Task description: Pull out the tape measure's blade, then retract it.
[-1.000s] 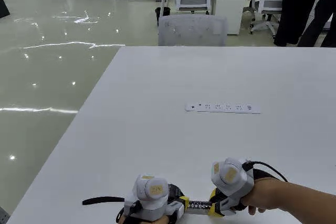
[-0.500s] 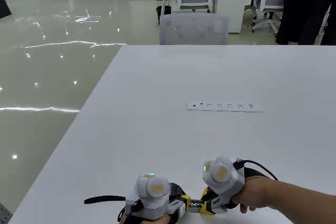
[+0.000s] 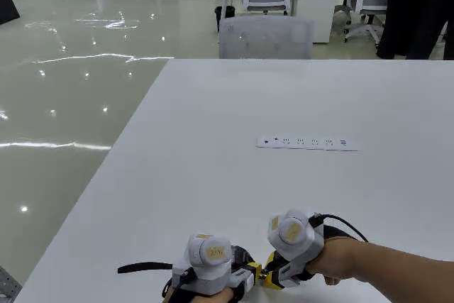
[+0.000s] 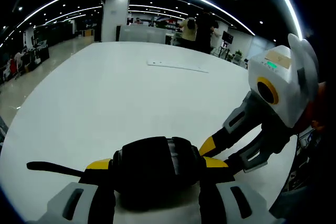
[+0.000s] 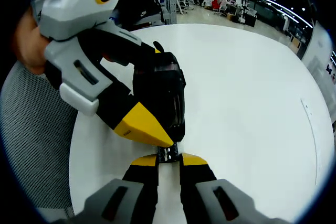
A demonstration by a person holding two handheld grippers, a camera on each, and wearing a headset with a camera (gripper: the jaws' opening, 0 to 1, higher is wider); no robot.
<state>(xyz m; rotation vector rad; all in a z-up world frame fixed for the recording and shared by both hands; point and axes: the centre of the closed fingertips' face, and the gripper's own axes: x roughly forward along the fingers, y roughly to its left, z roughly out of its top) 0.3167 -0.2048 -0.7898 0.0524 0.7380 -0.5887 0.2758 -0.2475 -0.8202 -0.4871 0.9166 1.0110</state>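
Note:
The black tape measure (image 4: 156, 157) sits near the table's front edge, and my left gripper (image 4: 155, 167) is shut on its case, one yellow-tipped jaw on each side. Its black strap (image 3: 140, 269) trails to the left on the white table (image 3: 213, 161). My right gripper (image 5: 168, 160) is shut on the blade's end hook (image 5: 168, 152), right at the case's mouth, so almost no blade shows. In the head view the left gripper (image 3: 245, 272) and the right gripper (image 3: 269, 279) nearly touch, with the tape measure (image 3: 238, 256) between them.
A white power strip (image 3: 306, 142) lies mid-table, beyond the grippers. A grey chair (image 3: 264, 37) stands at the table's far edge. The table's left edge drops to a shiny floor. People (image 3: 415, 5) stand by desks at the back right.
The right gripper has moved left toward the case, still holding the blade's end. The visible stretch of blade has shrunk from a short span to almost nothing. The left gripper stays put.

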